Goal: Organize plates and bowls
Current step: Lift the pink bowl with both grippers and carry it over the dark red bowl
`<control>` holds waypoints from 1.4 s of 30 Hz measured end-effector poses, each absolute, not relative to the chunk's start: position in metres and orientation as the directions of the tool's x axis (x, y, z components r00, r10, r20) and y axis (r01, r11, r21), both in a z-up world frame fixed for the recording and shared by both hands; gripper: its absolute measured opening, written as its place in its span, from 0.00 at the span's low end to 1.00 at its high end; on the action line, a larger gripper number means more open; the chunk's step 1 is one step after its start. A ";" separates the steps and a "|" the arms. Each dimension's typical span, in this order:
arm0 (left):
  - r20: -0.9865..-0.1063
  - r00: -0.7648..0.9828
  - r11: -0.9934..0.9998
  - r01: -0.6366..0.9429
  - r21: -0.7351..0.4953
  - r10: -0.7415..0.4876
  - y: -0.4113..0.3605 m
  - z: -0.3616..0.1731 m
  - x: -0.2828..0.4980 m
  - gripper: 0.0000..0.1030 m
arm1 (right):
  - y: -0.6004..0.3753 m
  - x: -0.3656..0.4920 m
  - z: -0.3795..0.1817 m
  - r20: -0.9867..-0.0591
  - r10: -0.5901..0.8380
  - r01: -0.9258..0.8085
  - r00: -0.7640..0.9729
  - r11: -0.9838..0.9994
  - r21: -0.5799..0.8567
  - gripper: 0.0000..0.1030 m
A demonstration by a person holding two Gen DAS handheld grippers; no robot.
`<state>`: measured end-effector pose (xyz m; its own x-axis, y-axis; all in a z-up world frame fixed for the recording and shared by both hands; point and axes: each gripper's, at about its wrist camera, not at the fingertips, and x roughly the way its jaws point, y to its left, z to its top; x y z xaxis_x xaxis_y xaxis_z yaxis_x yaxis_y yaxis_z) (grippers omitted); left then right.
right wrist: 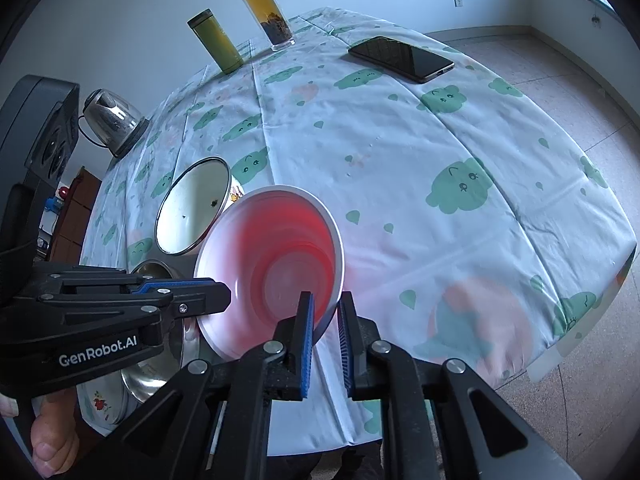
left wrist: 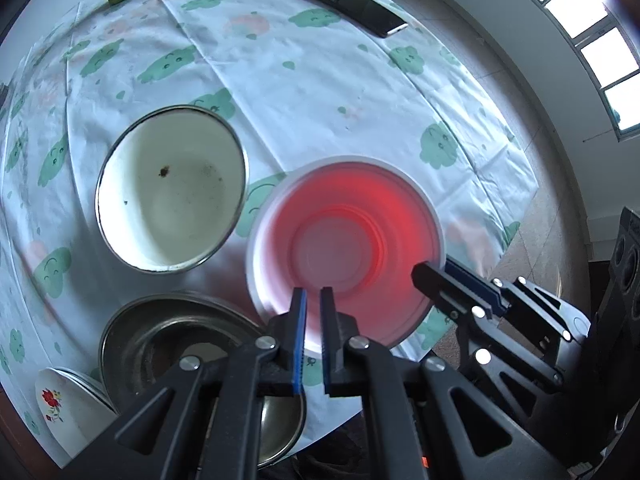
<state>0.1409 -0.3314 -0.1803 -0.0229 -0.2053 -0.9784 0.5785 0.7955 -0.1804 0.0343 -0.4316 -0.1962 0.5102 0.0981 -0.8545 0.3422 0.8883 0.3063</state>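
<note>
A white plastic bowl with a red inside (left wrist: 348, 240) (right wrist: 276, 264) is held tilted over the near part of the table. My left gripper (left wrist: 313, 304) is shut on its near rim; in the right wrist view the left gripper (right wrist: 220, 286) clamps the bowl's left rim. My right gripper (right wrist: 326, 308) is shut on the rim too, and the right gripper (left wrist: 434, 268) shows in the left wrist view at the bowl's right side. Left of it stand a white enamel bowl (left wrist: 172, 188) (right wrist: 192, 208) and a steel bowl (left wrist: 160, 340) (right wrist: 146, 380). Flowered plates (left wrist: 60, 404) (right wrist: 100, 404) lie under the steel bowl.
A phone (left wrist: 352, 6) (right wrist: 400, 58) lies at the far right of the cloud-print tablecloth (right wrist: 400, 160). A green flask (right wrist: 216, 42), a glass tea bottle (right wrist: 268, 10) and a kettle (right wrist: 112, 120) stand at the back. The table edge drops off close on the right. A person's hand (right wrist: 48, 440) grips the left tool.
</note>
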 end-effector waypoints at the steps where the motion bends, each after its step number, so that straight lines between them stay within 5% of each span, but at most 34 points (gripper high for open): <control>1: -0.979 -0.017 0.797 0.577 -0.176 -0.204 -0.329 -0.180 0.142 0.03 | -0.432 0.034 -0.197 -0.856 0.096 0.343 0.509 0.889 0.304 0.12; 35: -0.982 -0.052 0.840 0.510 -0.183 -0.182 -0.330 -0.182 0.159 0.09 | -0.441 0.030 -0.200 -0.846 0.111 0.357 0.521 0.873 0.334 0.07; 39: -0.969 -0.077 0.840 0.485 -0.242 -0.235 -0.325 -0.172 0.159 0.26 | -0.441 0.030 -0.202 -0.847 0.114 0.356 0.518 0.872 0.335 0.07; 42: -0.981 -0.004 0.846 0.505 -0.170 -0.195 -0.324 -0.160 0.158 0.42 | -0.441 0.031 -0.201 -0.847 0.114 0.353 0.519 0.874 0.334 0.07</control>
